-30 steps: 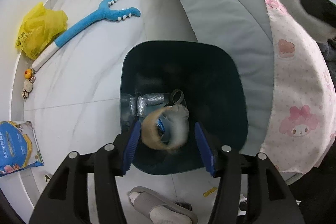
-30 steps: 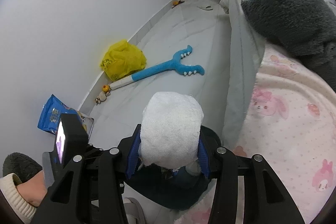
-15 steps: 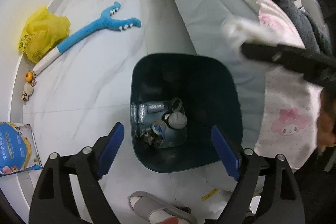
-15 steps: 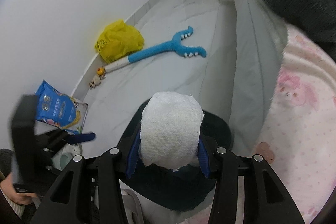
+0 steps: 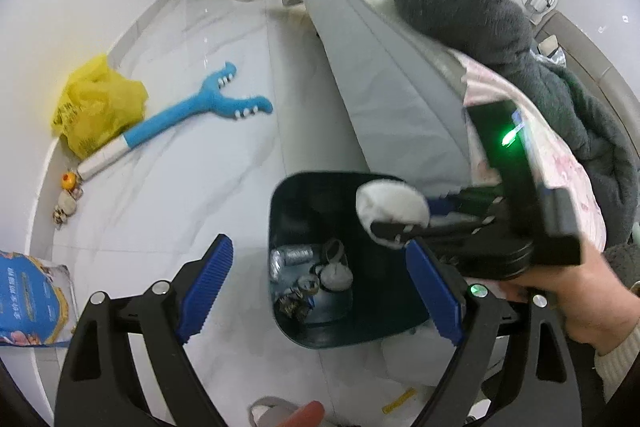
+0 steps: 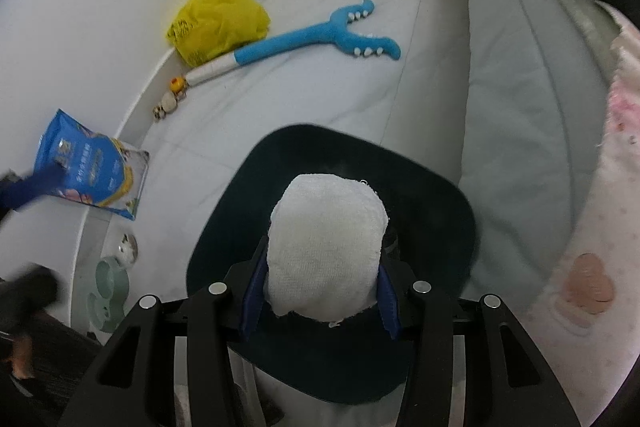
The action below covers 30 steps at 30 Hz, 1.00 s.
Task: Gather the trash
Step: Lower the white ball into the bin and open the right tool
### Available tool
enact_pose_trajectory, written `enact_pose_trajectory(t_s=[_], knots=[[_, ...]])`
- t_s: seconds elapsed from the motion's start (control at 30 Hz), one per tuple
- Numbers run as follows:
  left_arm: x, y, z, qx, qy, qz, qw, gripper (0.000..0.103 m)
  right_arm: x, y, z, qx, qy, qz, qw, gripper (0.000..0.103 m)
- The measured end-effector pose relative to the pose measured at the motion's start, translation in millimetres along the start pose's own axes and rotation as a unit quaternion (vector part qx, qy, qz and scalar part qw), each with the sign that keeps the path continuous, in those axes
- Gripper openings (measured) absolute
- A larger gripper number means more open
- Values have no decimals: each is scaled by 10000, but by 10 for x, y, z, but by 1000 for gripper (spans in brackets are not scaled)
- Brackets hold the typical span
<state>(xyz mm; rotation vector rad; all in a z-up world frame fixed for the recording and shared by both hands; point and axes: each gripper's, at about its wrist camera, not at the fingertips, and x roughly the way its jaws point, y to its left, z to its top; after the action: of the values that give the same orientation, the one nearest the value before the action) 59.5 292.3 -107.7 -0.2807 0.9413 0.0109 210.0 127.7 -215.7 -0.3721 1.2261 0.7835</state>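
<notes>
A dark teal trash bin point(image 5: 280, 203) point(image 6: 436, 195) stands on the white floor beside the bed. It holds a crushed plastic bottle point(image 5: 291, 255) and several other scraps. My left gripper point(image 5: 320, 287) is open and empty, pulled back above the bin's near side. My right gripper point(image 6: 320, 287) is shut on a white wad of tissue point(image 6: 326, 247) and holds it over the bin's mouth. The tissue point(image 5: 390, 207) and the right gripper also show in the left wrist view, above the bin's right rim.
A yellow plastic bag point(image 5: 96, 107) point(image 6: 218, 19), a blue plush toy point(image 5: 192, 115) point(image 6: 320, 39) and a blue snack bag point(image 5: 28, 299) point(image 6: 90, 169) lie on the floor by the wall. The bed with grey cover point(image 5: 392, 87) and pink blanket point(image 6: 592, 227) is at the right.
My left gripper opened, dropped its furry brown-and-blue scrap into the bin and drew back. My right gripper carried the tissue from above the bed edge to over the bin.
</notes>
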Motion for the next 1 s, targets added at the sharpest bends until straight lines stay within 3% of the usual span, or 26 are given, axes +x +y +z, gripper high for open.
enact_pose_trajectory(t_s=[0.2, 0.5, 0.7, 1.0], knots=[[-247, 73, 75, -137, -412, 202, 9989, 93, 217, -32, -74, -14, 291, -78, 9995, 49], [-458, -34, 173, 49, -804, 312, 9963, 94, 227, -28, -110, -60, 339, -110, 9993, 64], [-640, -198, 251, 216, -1086, 372, 9932, 95, -23, -32, -68, -27, -45, -74, 10000, 72], [-879, -569, 329, 575, -1456, 619, 9857, 98, -840, -107, -130, -46, -1028, -63, 9947, 78]])
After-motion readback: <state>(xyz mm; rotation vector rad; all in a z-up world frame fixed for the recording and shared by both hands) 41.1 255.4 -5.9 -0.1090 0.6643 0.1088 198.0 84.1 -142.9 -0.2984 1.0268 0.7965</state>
